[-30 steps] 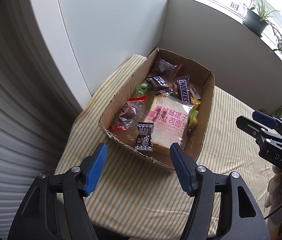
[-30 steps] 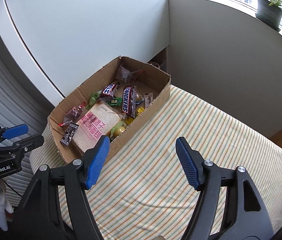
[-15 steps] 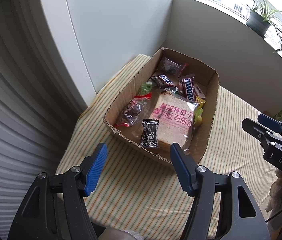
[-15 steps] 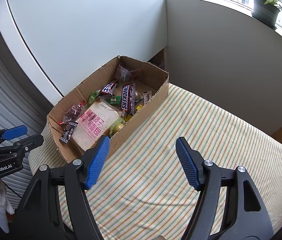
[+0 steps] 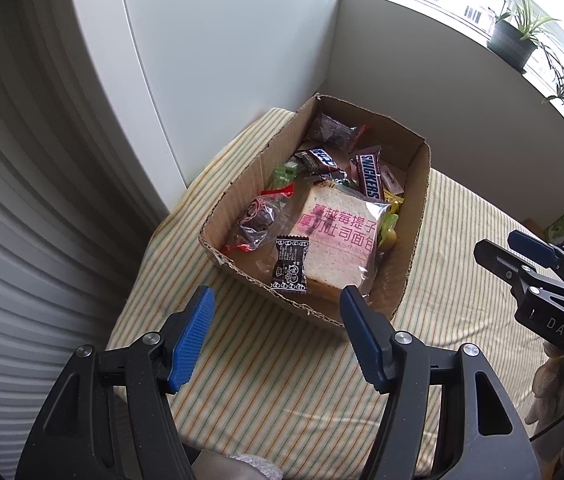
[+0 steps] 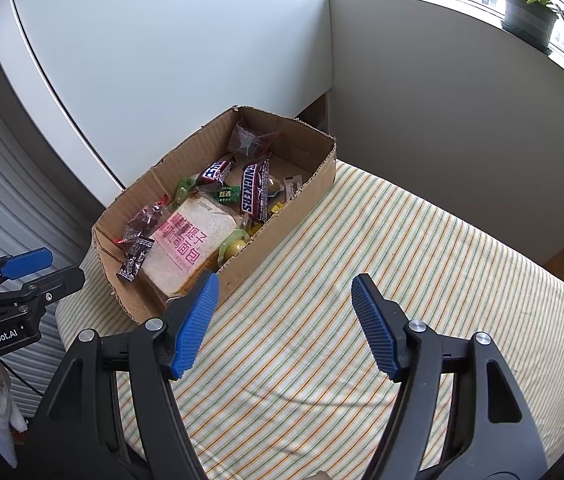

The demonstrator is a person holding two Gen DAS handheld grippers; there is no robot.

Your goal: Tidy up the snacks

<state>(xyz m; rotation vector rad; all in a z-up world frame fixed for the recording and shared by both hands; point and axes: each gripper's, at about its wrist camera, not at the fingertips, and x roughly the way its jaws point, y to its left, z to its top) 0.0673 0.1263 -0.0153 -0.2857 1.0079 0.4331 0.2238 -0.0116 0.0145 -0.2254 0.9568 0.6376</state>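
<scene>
A: Where do we stand? All the snacks we can see lie inside the cardboard box at the far corner of the striped tablecloth: a bagged slice of bread on top, a small black packet leaning on its near edge, a Snickers bar further back, and red-wrapped sweets along the left wall.

B: And our claws?

A: The left gripper hangs just short of the box's near wall, jaws spread wide, nothing between them. The right gripper hangs over bare cloth beside the box, also spread and empty.

B: So nothing lies loose on the cloth. That fits two cases: the gathering is done, or we are about to sort what's in the box. We cannot tell which.

A: Agreed. If we do reach in, we judge the wrappers slippery and the bread soft. We should come down over the torn rim, not through it, and pinch a packet by its crimped end.

B: And keep the other claw clear of the box.
</scene>
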